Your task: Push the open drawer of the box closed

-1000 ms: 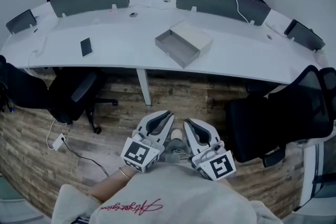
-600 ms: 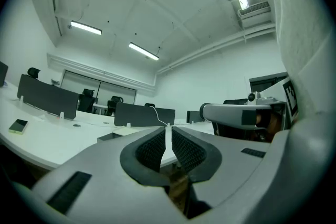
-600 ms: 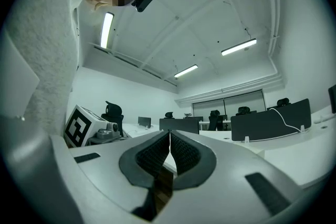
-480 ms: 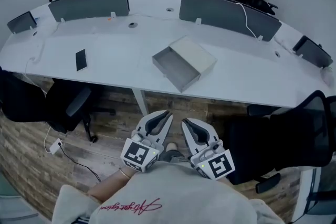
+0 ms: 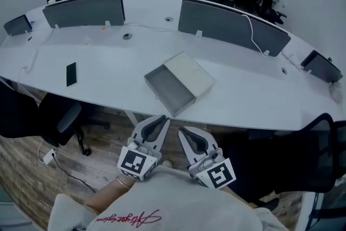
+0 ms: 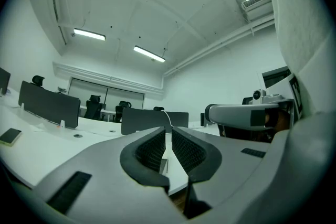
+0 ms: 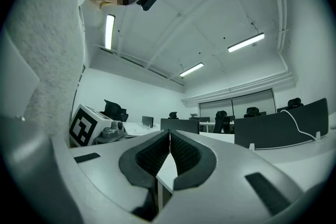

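Note:
A pale box lies on the curved white table, its grey drawer pulled out toward me and empty. Both grippers are held side by side close to my body, short of the table's near edge and pointing at the drawer front. The left gripper has its jaws almost together, with only a thin slit and nothing in it. On the right gripper the jaws meet at the tips and are empty. Neither touches the box.
A dark phone lies on the table to the left. Grey partition screens stand along the far side. Black office chairs flank me on the wooden floor.
The table and box now sit lower and nearer in the head view, the box further left. Both grippers have moved forward together toward the table edge, jaws unchanged.

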Demonstrator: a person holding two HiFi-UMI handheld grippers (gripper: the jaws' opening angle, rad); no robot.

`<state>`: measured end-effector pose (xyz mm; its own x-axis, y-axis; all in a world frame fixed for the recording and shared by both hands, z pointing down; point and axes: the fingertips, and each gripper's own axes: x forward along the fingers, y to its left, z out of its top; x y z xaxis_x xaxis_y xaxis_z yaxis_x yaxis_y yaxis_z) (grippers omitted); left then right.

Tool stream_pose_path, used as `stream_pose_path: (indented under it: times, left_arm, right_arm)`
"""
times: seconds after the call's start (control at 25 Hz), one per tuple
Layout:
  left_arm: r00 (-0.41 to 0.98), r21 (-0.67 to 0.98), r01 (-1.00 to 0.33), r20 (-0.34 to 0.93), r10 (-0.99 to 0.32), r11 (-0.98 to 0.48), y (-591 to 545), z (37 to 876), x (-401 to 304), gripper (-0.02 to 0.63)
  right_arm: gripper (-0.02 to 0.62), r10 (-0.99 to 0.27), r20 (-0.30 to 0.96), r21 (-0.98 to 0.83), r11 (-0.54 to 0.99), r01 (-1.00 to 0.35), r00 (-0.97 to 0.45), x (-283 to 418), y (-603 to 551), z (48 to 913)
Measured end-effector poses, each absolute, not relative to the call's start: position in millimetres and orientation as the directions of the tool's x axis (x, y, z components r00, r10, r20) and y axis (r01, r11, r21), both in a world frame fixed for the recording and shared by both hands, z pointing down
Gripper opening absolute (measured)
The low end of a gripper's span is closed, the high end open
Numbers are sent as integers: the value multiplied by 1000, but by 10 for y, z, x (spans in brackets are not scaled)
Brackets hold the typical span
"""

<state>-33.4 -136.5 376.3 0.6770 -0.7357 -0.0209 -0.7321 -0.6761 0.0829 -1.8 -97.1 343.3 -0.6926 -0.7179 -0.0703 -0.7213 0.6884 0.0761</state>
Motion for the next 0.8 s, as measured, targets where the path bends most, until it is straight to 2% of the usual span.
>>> stream_pose_path:
  times: [0.8]
  left_arm:
    - [616, 71, -783, -46, -786, -618, -1763, 3737, -179, 49]
  right_arm:
    - [18, -723, -72, 66, 684, -726, -687, 274, -1511, 3441]
